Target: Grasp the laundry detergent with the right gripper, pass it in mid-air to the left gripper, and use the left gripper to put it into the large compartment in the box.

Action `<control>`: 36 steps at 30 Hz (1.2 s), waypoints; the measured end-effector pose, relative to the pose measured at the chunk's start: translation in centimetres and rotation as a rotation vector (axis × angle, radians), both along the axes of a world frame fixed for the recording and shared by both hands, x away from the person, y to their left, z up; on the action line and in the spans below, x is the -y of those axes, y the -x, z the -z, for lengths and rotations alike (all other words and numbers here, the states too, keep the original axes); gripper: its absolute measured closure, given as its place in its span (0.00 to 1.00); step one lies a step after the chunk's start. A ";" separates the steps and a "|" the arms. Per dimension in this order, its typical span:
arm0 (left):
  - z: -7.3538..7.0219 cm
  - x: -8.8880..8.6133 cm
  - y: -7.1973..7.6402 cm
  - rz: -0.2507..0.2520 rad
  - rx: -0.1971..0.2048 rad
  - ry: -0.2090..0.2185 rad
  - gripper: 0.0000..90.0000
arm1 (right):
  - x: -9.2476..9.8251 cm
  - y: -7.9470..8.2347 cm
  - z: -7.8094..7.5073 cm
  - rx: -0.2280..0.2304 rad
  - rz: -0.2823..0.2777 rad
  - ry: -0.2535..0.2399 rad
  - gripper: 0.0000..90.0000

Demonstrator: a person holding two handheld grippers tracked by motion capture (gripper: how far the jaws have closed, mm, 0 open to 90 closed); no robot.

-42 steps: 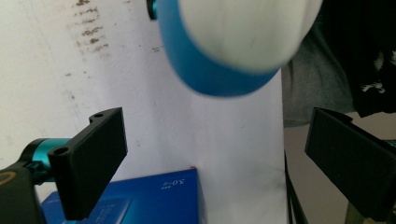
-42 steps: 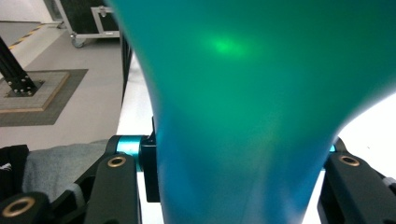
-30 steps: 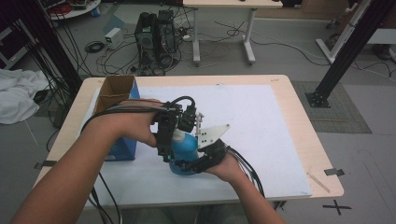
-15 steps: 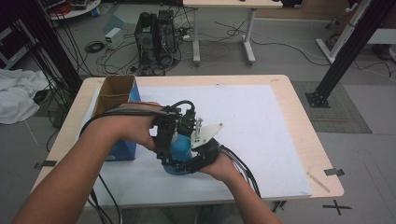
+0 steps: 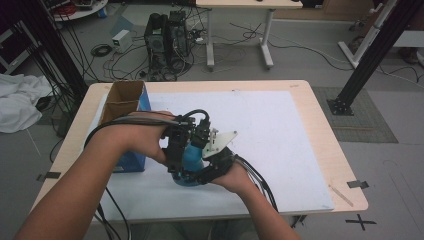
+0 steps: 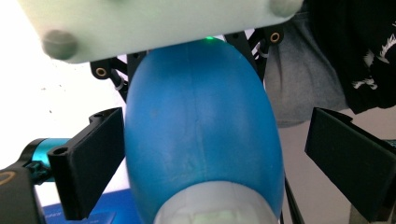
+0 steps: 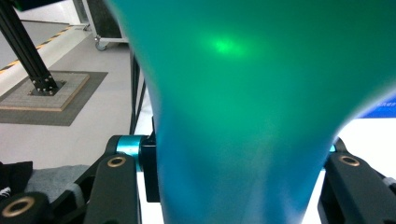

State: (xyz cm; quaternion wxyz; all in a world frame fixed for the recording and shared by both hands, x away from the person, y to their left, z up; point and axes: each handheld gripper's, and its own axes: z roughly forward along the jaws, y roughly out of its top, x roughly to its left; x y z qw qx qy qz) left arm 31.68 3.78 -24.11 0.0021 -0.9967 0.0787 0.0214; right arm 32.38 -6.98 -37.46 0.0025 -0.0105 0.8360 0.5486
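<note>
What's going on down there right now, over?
Right gripper clamped on blue rubber bulb. Left gripper open, jaws straddling the bulb. Blue cardboard box close beside, over.

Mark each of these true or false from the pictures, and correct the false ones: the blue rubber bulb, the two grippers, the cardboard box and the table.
1. The right gripper is shut on the blue rubber bulb. True.
2. The left gripper is clamped tight on the bulb. False: its jaws stand open on either side, the right one well clear of the bulb.
3. The open cardboard box with blue sides stands at the table's left side. True.
4. The bulb lies alone at the far right corner of the table. False: it is held between both hands near the front.
5. A white sheet covers most of the tabletop. True.
</note>
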 end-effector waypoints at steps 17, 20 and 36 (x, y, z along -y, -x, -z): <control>0.3 -0.3 0.0 -0.028 0.044 -0.032 0.13 | -0.3 -0.1 -0.2 0.021 -0.009 0.000 0.50; 0.2 -0.2 0.0 -0.026 0.053 -0.029 0.14 | -0.4 0.1 -0.2 0.004 0.003 -0.009 0.50; -0.2 -0.2 -0.1 -0.037 0.079 -0.028 0.26 | -0.4 -0.6 -0.3 0.082 -0.027 -0.046 0.50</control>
